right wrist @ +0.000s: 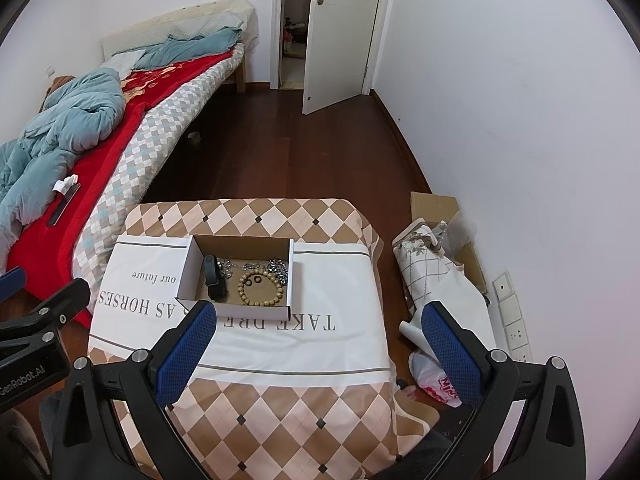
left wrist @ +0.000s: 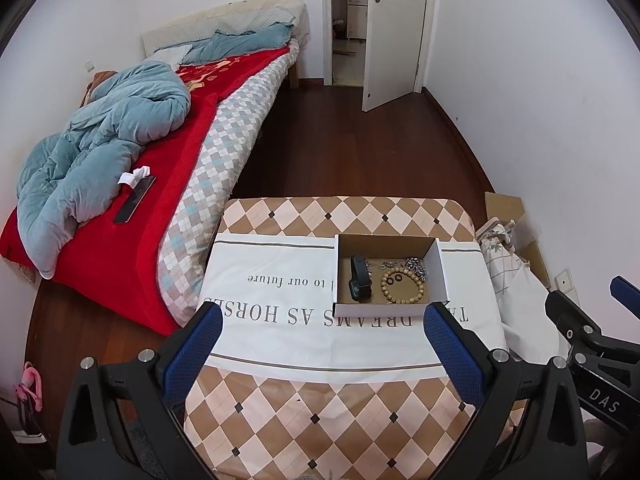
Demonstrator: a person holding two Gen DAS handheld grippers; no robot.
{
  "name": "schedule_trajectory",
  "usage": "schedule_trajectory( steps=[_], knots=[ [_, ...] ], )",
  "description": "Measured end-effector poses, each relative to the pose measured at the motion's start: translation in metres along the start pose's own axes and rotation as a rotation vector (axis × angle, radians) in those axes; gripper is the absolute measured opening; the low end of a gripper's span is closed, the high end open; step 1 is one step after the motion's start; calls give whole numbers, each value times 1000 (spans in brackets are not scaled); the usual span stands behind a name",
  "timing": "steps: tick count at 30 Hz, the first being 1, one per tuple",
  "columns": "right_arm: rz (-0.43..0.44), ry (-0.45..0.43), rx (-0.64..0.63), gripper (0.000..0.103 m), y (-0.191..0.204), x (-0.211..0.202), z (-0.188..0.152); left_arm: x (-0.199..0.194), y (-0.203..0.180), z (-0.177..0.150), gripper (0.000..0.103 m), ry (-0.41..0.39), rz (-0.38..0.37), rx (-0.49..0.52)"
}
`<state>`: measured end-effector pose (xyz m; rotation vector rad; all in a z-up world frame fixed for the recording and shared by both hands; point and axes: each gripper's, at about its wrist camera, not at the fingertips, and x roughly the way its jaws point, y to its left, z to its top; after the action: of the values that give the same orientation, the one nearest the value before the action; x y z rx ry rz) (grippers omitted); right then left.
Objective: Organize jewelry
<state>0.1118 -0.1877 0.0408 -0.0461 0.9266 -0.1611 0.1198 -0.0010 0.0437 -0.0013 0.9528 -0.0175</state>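
A small open cardboard box with white outer walls was observed on the far half of the cloth-covered surface. Inside were gathered a black smartwatch at left, a wooden bead bracelet near centre, two small dark rings within its loop, and silver chains at the far right, apparently sorted already. The left gripper and right gripper were both held spread and empty, near the box, presumably withdrawn. The cloth print was read upside-down as "TAKE DRE… AS HORSES", "our future". "GenRobot.AI" and "DAS" were read on the gripper bodies.
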Motion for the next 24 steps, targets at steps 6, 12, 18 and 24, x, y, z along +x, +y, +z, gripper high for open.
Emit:
schedule_trajectory(
  steps=[6, 12, 18, 24],
  knots=[
    [2, -1, 0, 103, -1, -2, 0, -1, 2, -2, 102, 2, -1, 3],
    [6, -1, 4, 103, -1, -2, 0, -2, 3, -6, 102, 4, 0, 0],
    [12, 0, 7, 103, 1, -3, -1, -3, 4, -8, 102, 0, 8, 3],
    [17, 0, 7, 103, 2, -5, -1, -3, 4, -6, 102, -4, 11, 2]
  ],
)
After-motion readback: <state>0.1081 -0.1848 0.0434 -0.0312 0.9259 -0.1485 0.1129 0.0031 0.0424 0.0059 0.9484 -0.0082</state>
